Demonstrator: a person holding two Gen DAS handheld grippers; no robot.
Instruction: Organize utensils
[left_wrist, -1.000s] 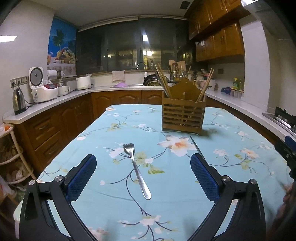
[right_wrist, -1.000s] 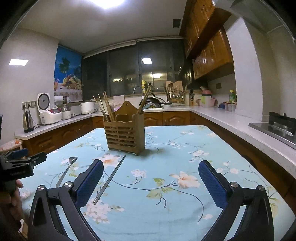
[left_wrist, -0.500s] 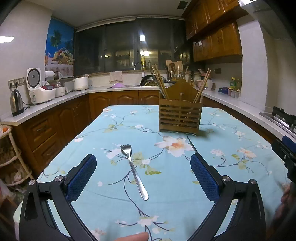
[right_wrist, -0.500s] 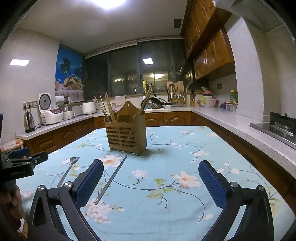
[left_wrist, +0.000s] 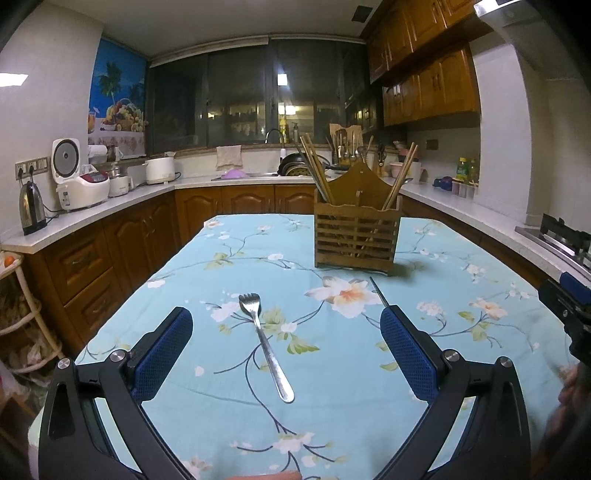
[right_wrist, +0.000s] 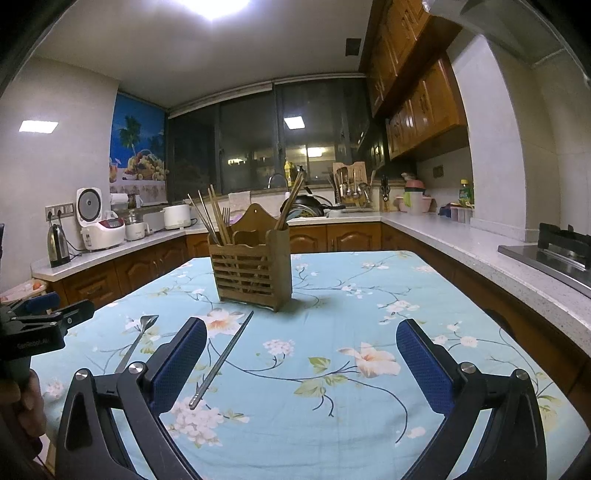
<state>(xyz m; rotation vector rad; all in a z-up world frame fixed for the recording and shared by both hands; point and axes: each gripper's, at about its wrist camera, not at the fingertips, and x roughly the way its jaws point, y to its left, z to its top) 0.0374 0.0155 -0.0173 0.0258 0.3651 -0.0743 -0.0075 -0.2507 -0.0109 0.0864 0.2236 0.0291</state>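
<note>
Steel fork (left_wrist: 265, 345) nearer the left gripper (left_wrist: 286, 349) than before, untouched.

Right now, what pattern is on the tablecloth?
Light blue tablecloth with flowers and branches; right wrist view.

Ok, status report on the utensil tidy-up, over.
Both hand-held grippers open, empty: left, right. Fork and metal chopstick lie loose on the tablecloth, short of the wooden holder. Nothing in the way.

A shiny metal fork (left_wrist: 265, 341) lies on matt floral cloth (left_wrist: 221, 266) before a slatted wooden holder (left_wrist: 356, 236).
</note>
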